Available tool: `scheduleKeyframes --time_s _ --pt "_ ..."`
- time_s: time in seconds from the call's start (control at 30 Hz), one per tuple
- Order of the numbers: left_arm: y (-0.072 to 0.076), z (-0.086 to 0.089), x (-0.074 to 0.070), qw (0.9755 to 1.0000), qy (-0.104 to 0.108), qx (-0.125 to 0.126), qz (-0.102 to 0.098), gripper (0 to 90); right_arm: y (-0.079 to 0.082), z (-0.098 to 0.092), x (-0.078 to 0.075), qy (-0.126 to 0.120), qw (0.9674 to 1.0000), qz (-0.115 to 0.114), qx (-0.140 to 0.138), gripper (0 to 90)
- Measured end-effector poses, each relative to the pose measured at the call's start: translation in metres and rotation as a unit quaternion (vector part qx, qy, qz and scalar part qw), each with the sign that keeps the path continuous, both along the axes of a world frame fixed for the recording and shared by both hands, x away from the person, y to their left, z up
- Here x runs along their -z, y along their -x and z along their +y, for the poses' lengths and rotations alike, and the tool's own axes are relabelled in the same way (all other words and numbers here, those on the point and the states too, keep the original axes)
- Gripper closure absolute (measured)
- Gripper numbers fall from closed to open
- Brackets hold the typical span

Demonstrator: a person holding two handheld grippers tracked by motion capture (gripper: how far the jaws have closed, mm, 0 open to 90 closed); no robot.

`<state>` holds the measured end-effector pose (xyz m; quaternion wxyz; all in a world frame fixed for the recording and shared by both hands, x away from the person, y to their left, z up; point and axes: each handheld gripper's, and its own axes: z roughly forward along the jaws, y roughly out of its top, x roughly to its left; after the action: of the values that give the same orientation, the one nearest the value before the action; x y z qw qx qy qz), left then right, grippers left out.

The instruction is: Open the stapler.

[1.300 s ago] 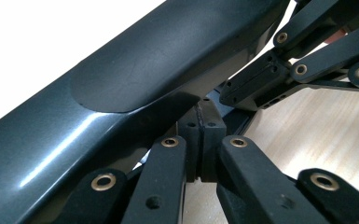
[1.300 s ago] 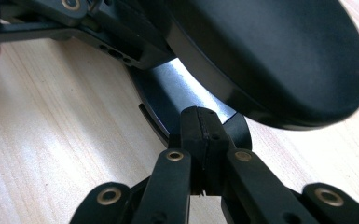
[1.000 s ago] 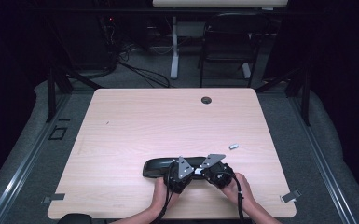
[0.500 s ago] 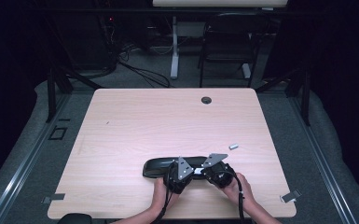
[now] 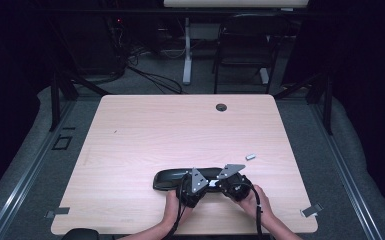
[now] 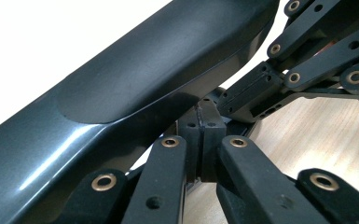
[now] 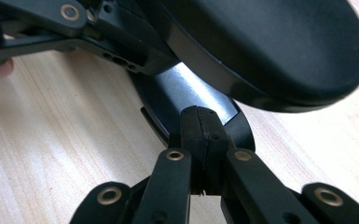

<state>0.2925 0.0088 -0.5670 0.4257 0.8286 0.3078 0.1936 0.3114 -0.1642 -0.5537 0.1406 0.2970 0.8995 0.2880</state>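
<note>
Honestly nothing has changed from a second ago: both hands sit in the same spot and the black glasses case [image 5: 180,178] hasn't budged. It lies flat on the table [image 5: 145,135] near the front edge, a bit right of the middle, long side running left to right.

The left gripper [image 5: 192,186] and right gripper [image 5: 232,184] are parked right against the case's near side, almost touching each other. In the left gripper view its jaws are pressed together, pads meeting, tucked under the case's [image 6: 135,93] rim with nothing between them. Same story in the right gripper view: jaws together below the rounded end of the case [image 7: 270,42], not gripping it.

A small grey piece [image 5: 250,156] lies just beyond and to the right. Everything past that, toward the far edge and the cable hole [image 5: 221,107], is open tabletop, plus the whole left half.
</note>
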Motion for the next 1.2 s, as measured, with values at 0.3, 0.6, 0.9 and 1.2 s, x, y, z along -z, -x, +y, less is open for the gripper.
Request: scheduleKeyframes --time_s 0.3,0.6,0.9,1.2 --pt "0.0004 -0.0012 0.0022 0.9998 0.006 -0.018 -0.001 90.0 0.002 -0.0017 0.0018 -0.009 0.9999 -0.007 0.006 90.0" --pt "0.0028 -0.001 0.003 0.9996 0.01 -0.024 -0.011 90.0 0.0031 -0.0021 0.0032 -0.018 0.9997 -0.01 0.01 90.0" --pt "0.0025 -0.0064 0.0044 0.9996 0.016 -0.015 -0.018 90.0 0.0039 -0.003 0.0039 -0.018 0.9997 -0.015 0.009 90.0" --pt "0.0004 -0.0101 0.0051 0.9994 0.03 -0.018 -0.005 90.0 0.0066 -0.0041 0.0066 -0.03 0.9991 -0.026 0.011 90.0"
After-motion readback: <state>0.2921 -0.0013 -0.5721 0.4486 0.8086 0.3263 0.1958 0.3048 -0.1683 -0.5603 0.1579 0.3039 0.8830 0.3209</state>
